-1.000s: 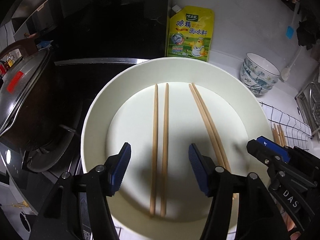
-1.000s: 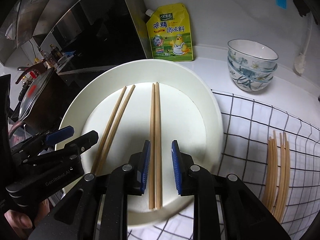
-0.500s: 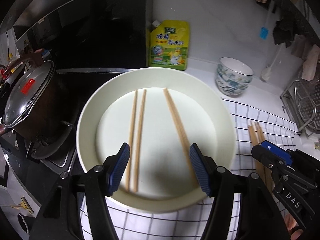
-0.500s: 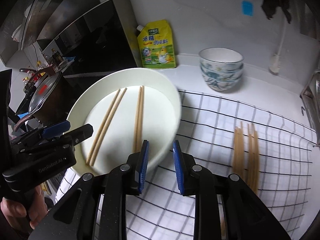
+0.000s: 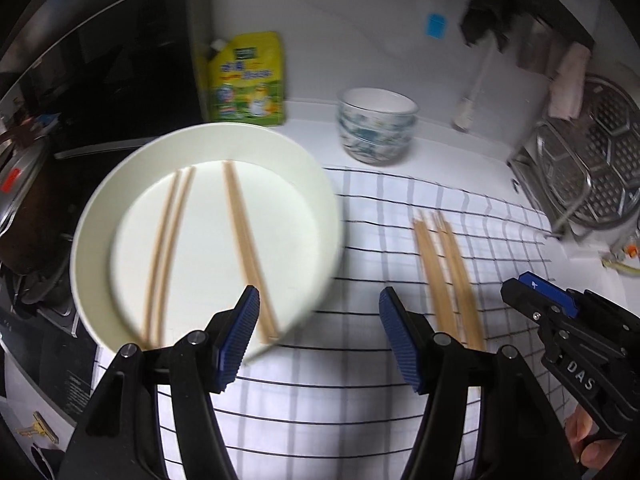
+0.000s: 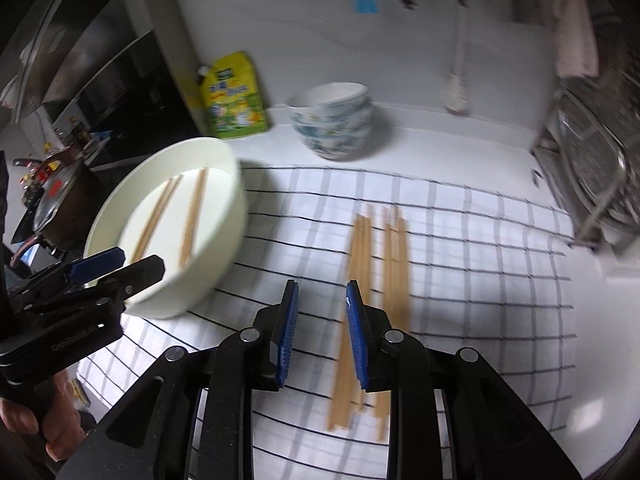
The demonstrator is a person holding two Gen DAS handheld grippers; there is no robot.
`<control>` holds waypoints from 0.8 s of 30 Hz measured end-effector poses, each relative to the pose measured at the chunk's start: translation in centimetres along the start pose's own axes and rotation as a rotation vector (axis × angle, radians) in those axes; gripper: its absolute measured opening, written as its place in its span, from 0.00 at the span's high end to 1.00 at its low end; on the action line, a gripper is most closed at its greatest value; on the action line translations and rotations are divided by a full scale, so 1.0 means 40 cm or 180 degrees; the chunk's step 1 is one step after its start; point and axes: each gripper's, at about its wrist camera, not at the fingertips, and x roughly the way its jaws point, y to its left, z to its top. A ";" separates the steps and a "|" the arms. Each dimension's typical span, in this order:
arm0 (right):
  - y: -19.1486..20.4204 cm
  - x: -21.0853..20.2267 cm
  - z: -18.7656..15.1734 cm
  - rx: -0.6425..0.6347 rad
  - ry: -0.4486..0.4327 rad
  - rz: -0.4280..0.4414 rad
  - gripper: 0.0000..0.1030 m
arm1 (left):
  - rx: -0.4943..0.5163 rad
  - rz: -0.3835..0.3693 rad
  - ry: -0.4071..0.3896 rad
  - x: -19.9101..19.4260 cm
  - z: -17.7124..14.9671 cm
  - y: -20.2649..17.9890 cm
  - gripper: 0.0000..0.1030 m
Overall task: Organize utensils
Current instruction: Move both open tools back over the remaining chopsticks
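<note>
White counter with a black-grid cloth under both of my grippers, stove at far left.

Left gripper: jaws wide apart, nothing between the pads, hanging over the near rim of the plate and the cloth edge. Right gripper: jaws narrowly apart, empty, above the cloth beside the near ends of the loose chopsticks.

Counts:
- 1 cream plate, partly on the cloth's left edge.
- 4 chopsticks on the plate, in 2 pairs: left pair slightly splayed, right pair touching.
- Loose chopsticks lie on the cloth in 2 bundles side by side, well apart from the plate. Blur stops an exact count; about 6.
- 2 patterned bowls, stacked, behind the cloth.
- 1 yellow pouch leaning against the wall; print too blurred to read.
- 1 lidded pot on the stove, red sticker on the lid.
- 1 wire rack at far right.

Writing: "DAS" on the right gripper's body in the left view. Lettering on the left gripper's body is unreadable.
</note>
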 end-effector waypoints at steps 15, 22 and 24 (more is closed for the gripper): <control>-0.193 0.029 -0.087 0.0148 0.0083 -0.0173 0.71 | 0.0291 -0.0092 0.0205 0.082 -0.028 -0.176 0.38; -0.218 0.102 -0.112 0.0179 0.0204 -0.0119 0.70 | 0.0093 -0.0032 0.0320 0.147 -0.040 -0.182 0.35; -0.218 0.123 -0.118 0.0171 0.0241 -0.0102 0.69 | 0.0129 0.0026 0.0298 0.158 -0.047 -0.184 0.35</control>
